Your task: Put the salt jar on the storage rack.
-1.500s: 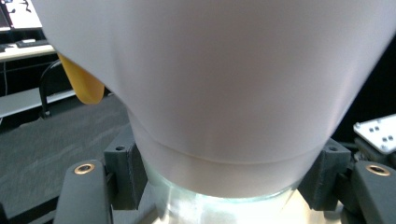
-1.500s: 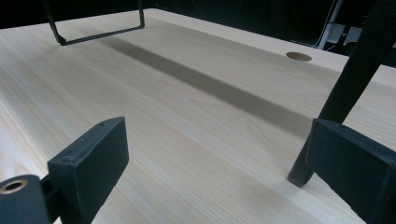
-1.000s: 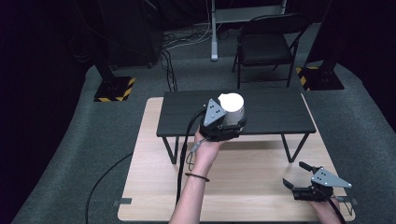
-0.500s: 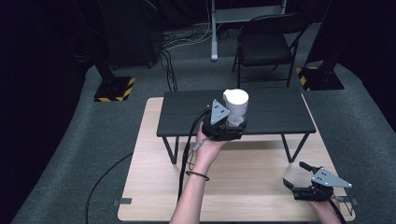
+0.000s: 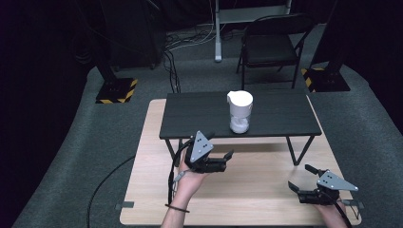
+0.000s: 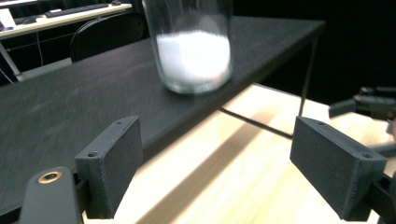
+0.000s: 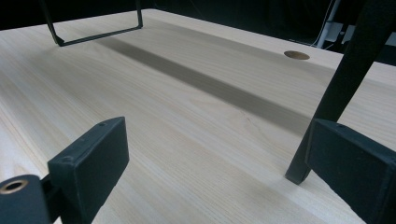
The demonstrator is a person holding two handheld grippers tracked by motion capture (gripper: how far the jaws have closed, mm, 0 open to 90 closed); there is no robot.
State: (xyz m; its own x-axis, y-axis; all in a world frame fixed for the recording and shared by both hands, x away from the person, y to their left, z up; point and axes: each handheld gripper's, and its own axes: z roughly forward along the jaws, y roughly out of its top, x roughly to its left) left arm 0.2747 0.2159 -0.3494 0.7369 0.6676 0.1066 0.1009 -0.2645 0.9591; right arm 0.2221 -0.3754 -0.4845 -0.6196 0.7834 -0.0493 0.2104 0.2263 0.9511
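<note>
High view: a dark room, a wooden table (image 5: 247, 190) bearing a black stand (image 5: 199, 118). The jar (image 5: 240, 112) stands placed on it; the left gripper (image 5: 223, 156), jaws just opened and empty, hangs below.

Left gripper view: the jar (image 6: 194, 46) sits apart, beyond the jaws.

Right gripper view: jaws spread, empty, over wood. Placement looks done.

jar (image 6: 194, 46) top cut off by frame edge, slightly blurred, black riser (image 6: 70, 107) surface smeared

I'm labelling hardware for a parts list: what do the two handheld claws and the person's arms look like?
Both the left claw and the right claw are black, with flat rectangular jaws and a grey three-cornered plate on top. A black cable trails from the left one. The forearms are bare, with a thin dark band on the left wrist.
</note>
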